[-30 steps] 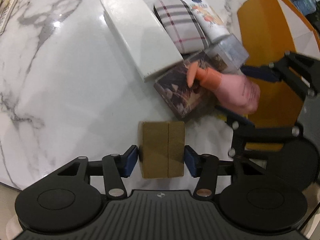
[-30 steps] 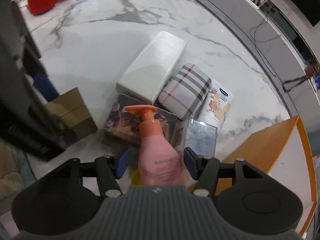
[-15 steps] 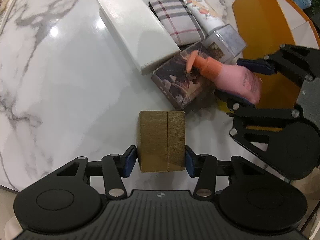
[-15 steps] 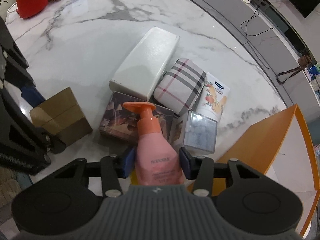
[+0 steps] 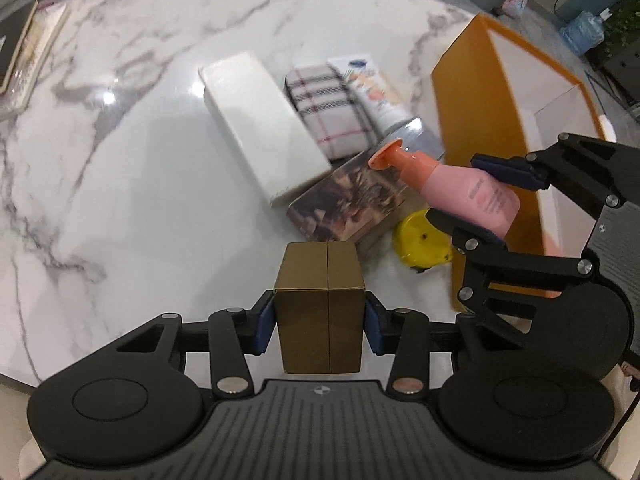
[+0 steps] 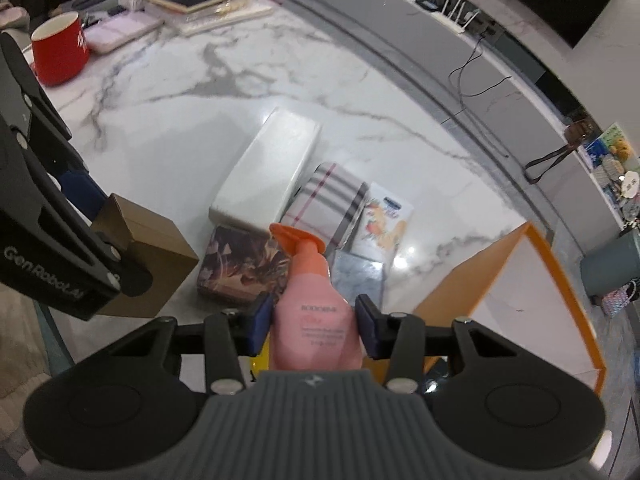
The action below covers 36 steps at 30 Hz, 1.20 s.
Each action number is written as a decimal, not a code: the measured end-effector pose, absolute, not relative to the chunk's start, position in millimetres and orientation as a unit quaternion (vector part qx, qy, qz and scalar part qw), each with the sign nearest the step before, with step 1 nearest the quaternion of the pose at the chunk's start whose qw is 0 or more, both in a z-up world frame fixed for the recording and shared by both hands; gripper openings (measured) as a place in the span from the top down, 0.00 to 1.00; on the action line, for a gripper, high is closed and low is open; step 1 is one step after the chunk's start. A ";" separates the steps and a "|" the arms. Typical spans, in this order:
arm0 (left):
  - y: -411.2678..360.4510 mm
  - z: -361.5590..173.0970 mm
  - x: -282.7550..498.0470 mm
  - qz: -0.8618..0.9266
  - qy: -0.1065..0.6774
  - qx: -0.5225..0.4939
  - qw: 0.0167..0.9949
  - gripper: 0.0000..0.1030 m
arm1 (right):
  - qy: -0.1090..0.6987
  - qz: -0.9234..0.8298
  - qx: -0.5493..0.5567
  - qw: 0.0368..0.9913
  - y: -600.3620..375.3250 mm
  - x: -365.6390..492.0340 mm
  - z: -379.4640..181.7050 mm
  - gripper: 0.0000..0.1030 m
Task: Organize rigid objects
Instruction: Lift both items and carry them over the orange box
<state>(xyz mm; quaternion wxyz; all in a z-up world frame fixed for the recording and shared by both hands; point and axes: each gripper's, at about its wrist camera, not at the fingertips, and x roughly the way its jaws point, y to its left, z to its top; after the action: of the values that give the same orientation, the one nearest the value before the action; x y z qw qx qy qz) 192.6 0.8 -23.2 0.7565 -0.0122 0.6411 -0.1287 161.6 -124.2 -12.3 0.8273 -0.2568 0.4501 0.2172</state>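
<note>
- Brown cardboard — a small box [image 5: 320, 320] sits clamped between the blue pads of the left claw [image 5: 320, 326], whose jaws have just been closing onto it; it hangs clear above the marble surface [image 5: 120, 200].
- Pink plastic — a pump bottle [image 6: 312, 316] with an orange nozzle is squeezed in the right claw [image 6: 314, 322], its jaws having just drawn in on the bottle's body; nozzle pointing away, bottle lifted off the surface.
- A yellow round thing [image 5: 420, 244] lies on the surface just under the bottle, near the right.
- Just beyond, a dark patterned box [image 6: 240, 264] lies flat, with a clear plastic case [image 6: 360, 276] to its right.
- Farther out, a long white box [image 6: 268, 172] lies slantwise, touching a plaid pouch [image 6: 328, 204] on its right; a printed tube [image 6: 384, 220] lies beside the pouch.
- An orange open box [image 6: 532, 280] with a white inside stands at the right edge.
- Far left, a red mug [image 6: 60, 52] stands well apart from the pile, with books behind it.
</note>
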 end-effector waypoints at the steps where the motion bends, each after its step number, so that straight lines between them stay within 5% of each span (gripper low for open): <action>1: 0.3 -17.7 191.4 -0.130 0.636 -0.014 0.761 0.51 | 0.447 0.215 -0.255 0.830 -125.9 160.2 -7.5 0.57; 17: -89.5 57.7 186.9 -0.213 0.551 0.016 0.807 0.51 | 0.402 0.129 -0.228 0.878 -206.5 143.3 63.2 0.57; 36: -202.0 23.0 205.2 -0.295 0.558 0.094 0.770 0.51 | 0.488 0.075 -0.166 0.853 -297.8 158.2 -14.6 0.57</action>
<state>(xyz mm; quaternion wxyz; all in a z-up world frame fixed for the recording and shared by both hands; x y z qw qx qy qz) 205.2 -202.0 23.0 0.7702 0.0938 0.5578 -0.2945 158.2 -297.8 -14.6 0.8534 -0.1660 0.4883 0.0750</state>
